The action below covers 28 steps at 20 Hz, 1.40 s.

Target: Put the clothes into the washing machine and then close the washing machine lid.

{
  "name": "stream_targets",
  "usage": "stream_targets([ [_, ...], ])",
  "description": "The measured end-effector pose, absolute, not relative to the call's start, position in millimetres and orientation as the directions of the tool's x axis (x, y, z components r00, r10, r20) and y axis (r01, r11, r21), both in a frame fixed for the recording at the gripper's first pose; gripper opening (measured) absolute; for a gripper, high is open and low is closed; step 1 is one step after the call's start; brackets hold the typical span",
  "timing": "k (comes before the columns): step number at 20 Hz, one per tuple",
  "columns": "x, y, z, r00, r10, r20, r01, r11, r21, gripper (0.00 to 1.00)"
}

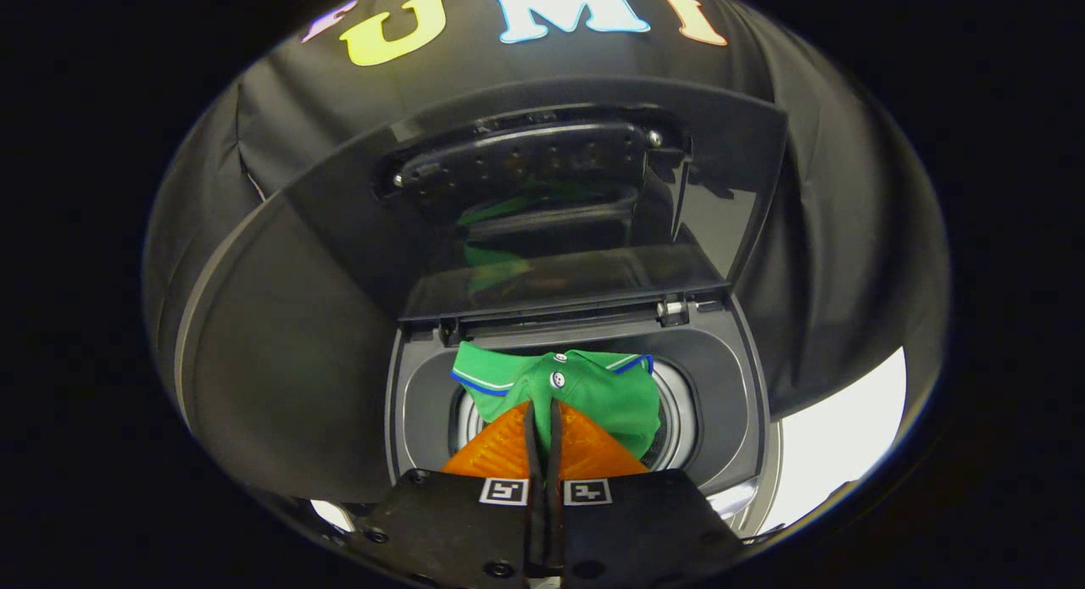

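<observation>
A green polo shirt (612, 396) with a blue-and-white trimmed collar hangs over the round drum opening (676, 428) of the top-loading washing machine (733, 386). My gripper (542, 409) is right above that opening, and its two fingers are pressed together on the shirt's fabric just below the collar button. The shirt's lower part is hidden behind the fingers. The dark glossy lid (542, 199) stands raised and folded behind the opening, with the green of the shirt reflected in it.
The grey top frame of the machine rings the drum on all sides. The lid's hinge (671, 309) sits at the back right of the opening. Black cloth wall stands behind and beside the machine. A pale floor patch (835, 441) lies to the right.
</observation>
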State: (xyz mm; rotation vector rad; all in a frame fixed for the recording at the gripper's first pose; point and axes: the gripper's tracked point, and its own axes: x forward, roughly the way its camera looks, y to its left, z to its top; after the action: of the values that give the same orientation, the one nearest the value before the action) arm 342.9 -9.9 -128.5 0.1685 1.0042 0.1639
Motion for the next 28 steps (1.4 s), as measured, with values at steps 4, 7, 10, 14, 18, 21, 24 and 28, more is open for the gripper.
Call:
stream_targets([
  [4, 346, -8, -154, 0.485, 0.207, -0.85, -0.046, 0.976, 0.211, 0.01],
  [7, 348, -6, -168, 0.47, 0.196, -0.861, -0.026, 0.978, 0.208, 0.02],
  [10, 353, -2, -179, 0.472, 0.182, -0.863, -0.018, 0.98, 0.197, 0.02],
  [14, 356, 0, -196, 0.47, 0.163, -0.867, -0.021, 0.985, 0.174, 0.02],
  [18, 352, -3, -209, 0.445, 0.156, -0.882, -0.017, 0.986, 0.165, 0.02],
  [21, 351, -4, -213, 0.442, 0.15, -0.885, -0.018, 0.987, 0.159, 0.02],
  [24, 353, -5, -213, 0.447, 0.144, -0.883, -0.015, 0.988, 0.154, 0.02],
  [28, 352, 3, -219, 0.418, 0.182, -0.89, -0.009, 0.98, 0.197, 0.22],
])
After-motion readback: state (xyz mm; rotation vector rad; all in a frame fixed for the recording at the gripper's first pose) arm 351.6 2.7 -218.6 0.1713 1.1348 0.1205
